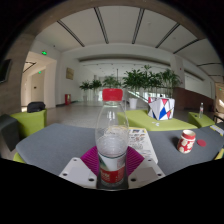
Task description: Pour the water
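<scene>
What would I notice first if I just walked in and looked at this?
First, the clear water bottle with a red cap, standing right up close between the fingers of the gripper, whose pink pads press its sides. Beyond it on the grey table sits a red-and-white cup, off to the right, and further back a red, white and blue box.

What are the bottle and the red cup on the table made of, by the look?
Bottle: clear plastic, probably PET; the room shows through it, with a red screw cap and a label low down. It stands between the jaws of the gripper; contact is unclear. Red cup: looks like paper, matte, with a white printed pattern. Table: smooth grey, likely laminate.
</scene>
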